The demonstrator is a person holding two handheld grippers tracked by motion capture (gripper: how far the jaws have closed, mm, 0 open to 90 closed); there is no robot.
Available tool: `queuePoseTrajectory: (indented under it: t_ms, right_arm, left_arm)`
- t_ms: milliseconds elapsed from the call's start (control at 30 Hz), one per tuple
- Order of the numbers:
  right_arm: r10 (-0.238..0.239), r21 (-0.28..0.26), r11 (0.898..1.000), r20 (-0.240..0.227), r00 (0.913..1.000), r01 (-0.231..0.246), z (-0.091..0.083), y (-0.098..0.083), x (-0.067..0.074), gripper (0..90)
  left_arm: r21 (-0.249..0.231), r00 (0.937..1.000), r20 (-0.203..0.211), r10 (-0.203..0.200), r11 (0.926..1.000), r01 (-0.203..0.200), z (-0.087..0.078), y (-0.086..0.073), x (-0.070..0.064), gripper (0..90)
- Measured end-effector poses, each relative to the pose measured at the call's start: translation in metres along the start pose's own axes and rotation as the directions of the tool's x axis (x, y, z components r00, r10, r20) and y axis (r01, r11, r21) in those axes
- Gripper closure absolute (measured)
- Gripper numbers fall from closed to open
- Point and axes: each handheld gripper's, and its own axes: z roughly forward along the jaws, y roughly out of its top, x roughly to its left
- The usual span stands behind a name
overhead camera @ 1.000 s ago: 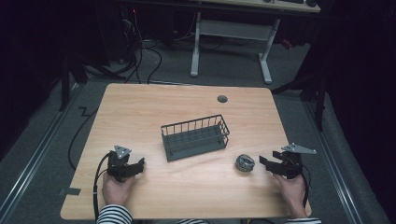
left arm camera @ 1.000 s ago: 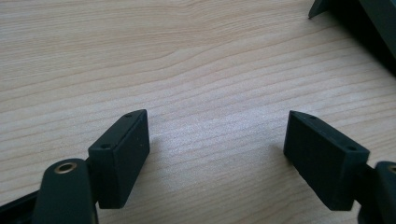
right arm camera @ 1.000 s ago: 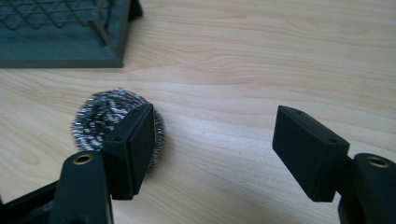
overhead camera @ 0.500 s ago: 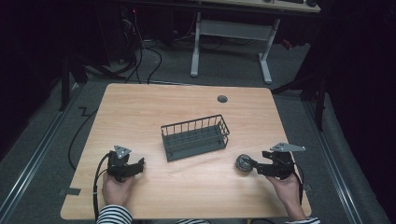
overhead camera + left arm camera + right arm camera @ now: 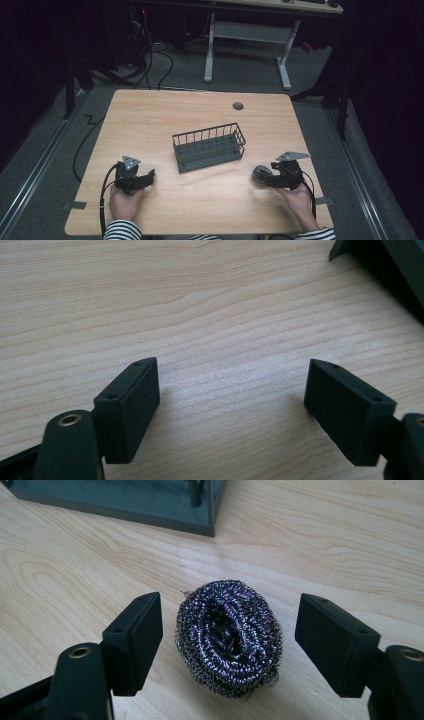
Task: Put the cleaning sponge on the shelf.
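The wooden table (image 5: 200, 125) spreads wide, and at its centre sits the dark wire basket (image 5: 210, 147). At four o'clock from the basket lies the steel wool scourer (image 5: 227, 637), resting on the wood between the right gripper (image 5: 227, 640) jaws, which have just been opening and stand apart, clear of it. At eight o'clock, the left gripper (image 5: 232, 400) gapes over bare wood.

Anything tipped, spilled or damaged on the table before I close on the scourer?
Nothing stands out. The scourer sits whole on the table, between the right gripper pads, which have just been opening and do not touch it. The wire basket stands upright beyond it. The left gripper is open over bare wood.
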Motion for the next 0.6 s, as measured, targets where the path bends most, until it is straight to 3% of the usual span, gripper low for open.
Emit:
queuePoseTrajectory:
  t_ms: [600]
  right_arm:
    - [-0.009, 0.118, 0.993, -0.024, 0.9997, 0.012, 0.02, -0.002, -0.004, 27.5]
  left_arm:
    - [0.0, 1.0, -0.001, 0.003, 1.0, -0.003, 0.0, 0.0, -0.001, 22.7]
